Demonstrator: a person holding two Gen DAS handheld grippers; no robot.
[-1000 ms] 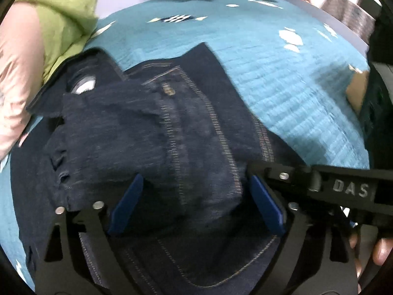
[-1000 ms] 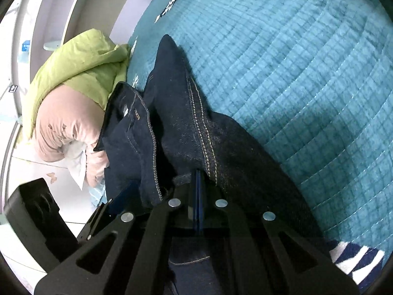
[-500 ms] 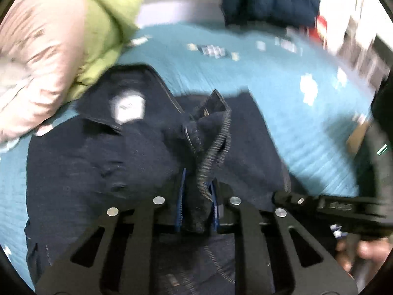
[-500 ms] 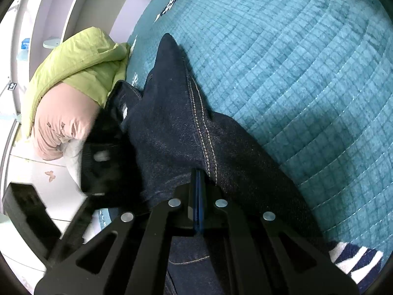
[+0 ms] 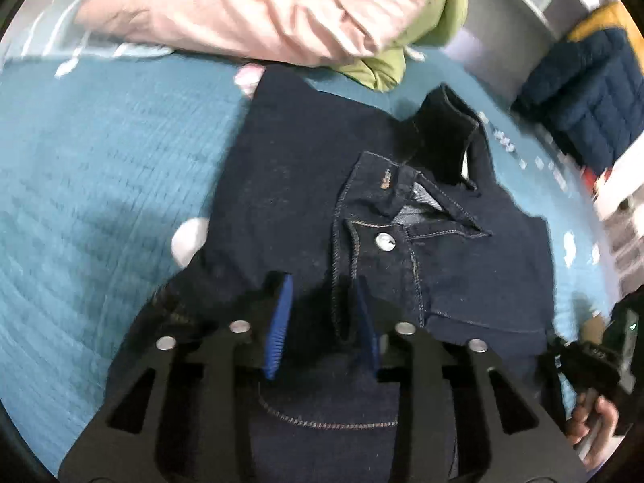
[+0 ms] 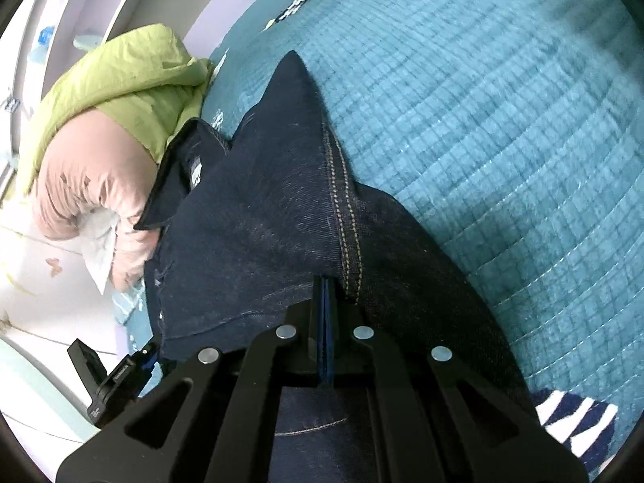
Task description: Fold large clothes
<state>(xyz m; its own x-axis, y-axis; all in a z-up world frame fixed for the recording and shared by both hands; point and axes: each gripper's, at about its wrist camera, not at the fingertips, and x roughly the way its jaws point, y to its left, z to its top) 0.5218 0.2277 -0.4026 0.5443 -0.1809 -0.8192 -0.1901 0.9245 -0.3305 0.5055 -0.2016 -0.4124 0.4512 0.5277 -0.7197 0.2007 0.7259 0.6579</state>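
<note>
Dark blue jeans (image 5: 306, 185) lie partly folded on a teal quilted bedspread (image 5: 100, 153), waistband and silver button (image 5: 385, 240) facing up. My left gripper (image 5: 322, 314) is open, its blue pads either side of a denim fold near the fly, not clamping it. My right gripper (image 6: 325, 306) is shut on the jeans (image 6: 261, 209) at a stitched seam edge, holding that part raised off the bedspread (image 6: 483, 120). The left gripper body (image 6: 112, 378) shows at the lower left of the right wrist view.
A pink and green padded garment (image 5: 281, 8) lies bunched at the bed's far edge, touching the jeans; it also shows in the right wrist view (image 6: 104, 120). A navy quilted item (image 5: 583, 92) sits at the upper right. A striped patch (image 6: 571, 418) marks the bedspread.
My left gripper closed on a denim fold, carried it over toward the pink garment, and has now opened, leaving the jeans lying flatter. My right gripper stays shut on the seam.
</note>
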